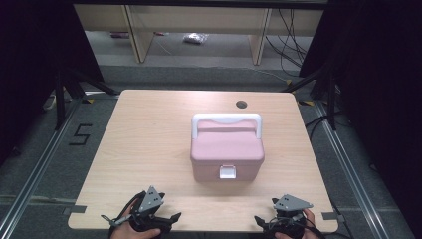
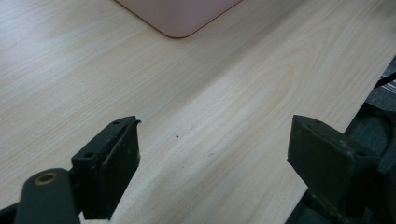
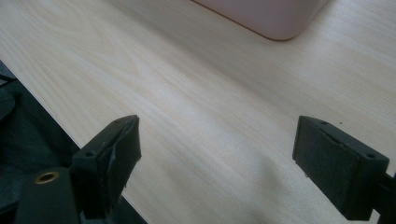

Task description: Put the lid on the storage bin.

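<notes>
One box (image 1: 227, 149) sits near mid-table, a bit right of centre: pink plastic, smooth, matte, w/ rounded corners. White handle (image 1: 226, 119) lies folded back across the lid's far side; small white latch (image 1: 228, 172) is centred on the front wall, facing the person. Lid looks closed.

Table (image 1: 144, 144) is pale wood-grain laminate w/ rounded corners and a round cable hole (image 1: 241, 104) near the far edge.

Left gripper (image 1: 166, 220) sits at the near edge, left of the box and well apart from it; grey three-cornered plate on top, hand (image 1: 137, 231) under it. Right gripper (image 1: 263, 222) sits at the near edge on the right, also well apart from the box, w/ the same kind of plate.

Left gripper view: left gripper (image 2: 214, 154) has jaws spread wide, nothing between them but bare table; black blocky pads w/ a dull rubbery face. One rounded bottom corner of the box (image 2: 180, 16) shows at top. Right gripper view: right gripper (image 3: 217, 158) jaws likewise wide apart and empty, over the table's near edge; a box (image 3: 275, 16) corner at top right.

High view adds the whole box, handle and latch, plus surroundings: grey carpet floor, a "5" (image 1: 80, 134) marked left of the table, dark tripod legs (image 1: 69, 89) at both far corners, loose cables (image 1: 291, 45) at right, pale wooden furniture legs (image 1: 138, 35) beyond. Gripper views add fine wood grain and pad texture. Nothing lies between grippers and box.
</notes>
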`<state>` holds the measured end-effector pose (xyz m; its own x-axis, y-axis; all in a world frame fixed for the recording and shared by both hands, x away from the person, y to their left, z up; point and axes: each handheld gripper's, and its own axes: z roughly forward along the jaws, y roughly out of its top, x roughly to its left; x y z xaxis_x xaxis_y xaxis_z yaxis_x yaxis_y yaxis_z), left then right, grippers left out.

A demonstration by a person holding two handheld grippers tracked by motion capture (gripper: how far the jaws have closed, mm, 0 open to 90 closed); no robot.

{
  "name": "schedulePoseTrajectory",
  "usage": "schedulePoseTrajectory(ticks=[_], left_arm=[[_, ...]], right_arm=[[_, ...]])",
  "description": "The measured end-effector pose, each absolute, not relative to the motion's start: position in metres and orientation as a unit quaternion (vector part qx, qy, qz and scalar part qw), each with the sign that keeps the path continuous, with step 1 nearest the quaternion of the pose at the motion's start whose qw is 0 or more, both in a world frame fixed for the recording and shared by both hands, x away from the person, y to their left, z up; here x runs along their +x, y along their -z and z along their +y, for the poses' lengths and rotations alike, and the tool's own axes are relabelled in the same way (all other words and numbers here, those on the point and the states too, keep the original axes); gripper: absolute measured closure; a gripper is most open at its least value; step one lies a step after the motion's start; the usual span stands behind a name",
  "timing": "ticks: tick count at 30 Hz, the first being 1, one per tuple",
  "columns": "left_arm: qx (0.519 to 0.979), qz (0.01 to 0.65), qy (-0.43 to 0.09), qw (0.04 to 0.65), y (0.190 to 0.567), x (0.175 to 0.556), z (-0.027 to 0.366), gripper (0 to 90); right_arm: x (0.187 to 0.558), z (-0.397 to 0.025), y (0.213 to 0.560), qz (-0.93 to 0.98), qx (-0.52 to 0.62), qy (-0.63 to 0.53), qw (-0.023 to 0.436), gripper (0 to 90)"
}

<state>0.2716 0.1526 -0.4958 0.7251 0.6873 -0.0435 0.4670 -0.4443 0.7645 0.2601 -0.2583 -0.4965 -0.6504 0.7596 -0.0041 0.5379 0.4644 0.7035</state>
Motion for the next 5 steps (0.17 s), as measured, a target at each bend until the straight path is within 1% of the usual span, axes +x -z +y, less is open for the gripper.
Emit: schedulePoseTrajectory(ticks=[4, 5], left_arm=[[0.832, 0.354, -0.136, 0.405, 0.4972, 0.2717, 0.152, 16.3], [0.837, 0.35, -0.136, 0.399, 0.497, 0.2723, 0.1531, 16.3]], right_arm=[[0.2602, -0.2579, 0.4964, 0.841, 0.387, -0.344, 0.156, 16.2], [0.2604, -0.258, 0.4966, 0.842, 0.386, -0.343, 0.156, 16.2]])
